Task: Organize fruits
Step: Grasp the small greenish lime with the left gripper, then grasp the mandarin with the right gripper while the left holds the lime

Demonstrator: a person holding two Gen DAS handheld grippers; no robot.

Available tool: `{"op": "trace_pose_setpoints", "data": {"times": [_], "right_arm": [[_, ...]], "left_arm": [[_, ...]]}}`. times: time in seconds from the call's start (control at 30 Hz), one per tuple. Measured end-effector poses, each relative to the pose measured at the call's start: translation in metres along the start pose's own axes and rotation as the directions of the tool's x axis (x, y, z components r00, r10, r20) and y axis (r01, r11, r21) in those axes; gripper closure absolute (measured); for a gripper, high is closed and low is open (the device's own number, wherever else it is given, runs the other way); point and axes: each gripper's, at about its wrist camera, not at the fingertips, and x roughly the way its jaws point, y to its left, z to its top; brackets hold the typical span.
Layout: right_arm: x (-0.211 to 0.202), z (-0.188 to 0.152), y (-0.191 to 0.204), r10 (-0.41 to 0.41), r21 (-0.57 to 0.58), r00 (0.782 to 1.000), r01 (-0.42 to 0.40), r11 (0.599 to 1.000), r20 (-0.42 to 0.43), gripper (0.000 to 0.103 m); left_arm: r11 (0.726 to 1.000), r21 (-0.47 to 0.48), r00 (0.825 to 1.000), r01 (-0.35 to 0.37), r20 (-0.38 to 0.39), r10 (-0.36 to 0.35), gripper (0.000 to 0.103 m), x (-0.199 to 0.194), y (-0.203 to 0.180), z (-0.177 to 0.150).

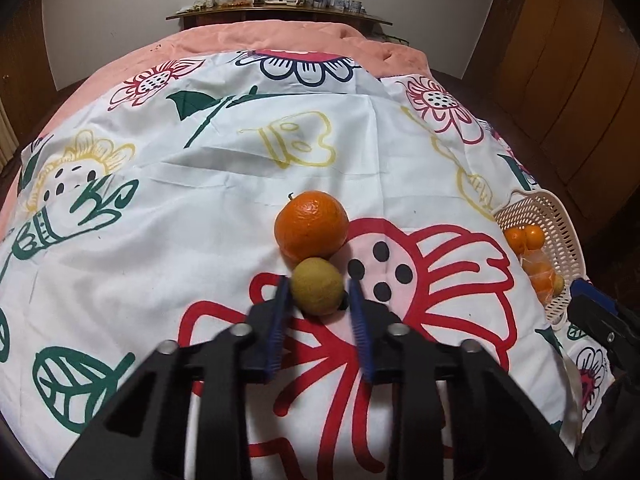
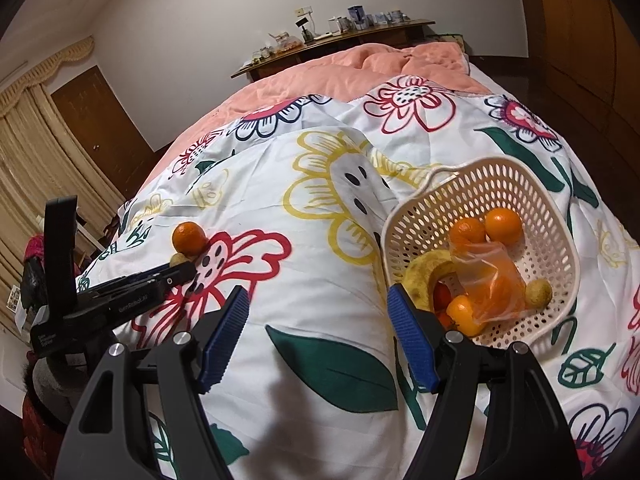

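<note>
A small yellow-green fruit [image 1: 317,291] lies on the flowered bedspread, touching a larger orange [image 1: 311,227] just behind it. My left gripper [image 1: 319,294] is open with its blue pads on either side of the small fruit, a gap on the right side. In the right wrist view the same orange [image 2: 189,237] and small fruit [image 2: 179,259] sit at the left with the left gripper [image 2: 176,274] at them. My right gripper [image 2: 318,304] is open and empty above the bedspread, left of a cream basket [image 2: 416,224] holding oranges, a banana and a plastic bag.
The basket [image 1: 560,232] lies at the right edge of the bed in the left wrist view. A pink blanket [image 1: 280,36] covers the far half of the bed. A wooden shelf [image 1: 276,12] with small jars stands behind. Wooden wardrobes stand to the right.
</note>
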Motion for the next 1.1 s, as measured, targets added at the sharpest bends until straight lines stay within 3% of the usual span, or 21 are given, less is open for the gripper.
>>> {"op": "trace_pose_setpoints", "data": {"times": [0.17,0.47,0.83,1.1], "right_arm": [[0.007,0.01,0.02,0.017,-0.064,1.0,-0.017,0.998,-0.013,0.031],[0.046,0.022,0.07,0.058,-0.183,0.99,-0.081,0.98,-0.125,0.031],[0.102,0.041,0.129,0.043,-0.287,0.982,-0.096,0.953,-0.186,0.032],[0.127,0.046,0.155,0.022,-0.337,0.978,-0.093,0.937,-0.209,0.05]], "left_arm": [[1.0,-0.009,0.999,0.008,0.042,-0.007,0.075,-0.011,0.004,-0.004],[0.999,-0.028,0.994,-0.015,0.107,0.018,0.075,-0.039,0.023,-0.017],[0.998,-0.061,0.99,-0.004,0.14,0.013,0.075,-0.058,0.052,-0.032],[0.996,-0.087,0.989,0.027,0.146,-0.014,0.075,-0.058,0.065,-0.037]]}}
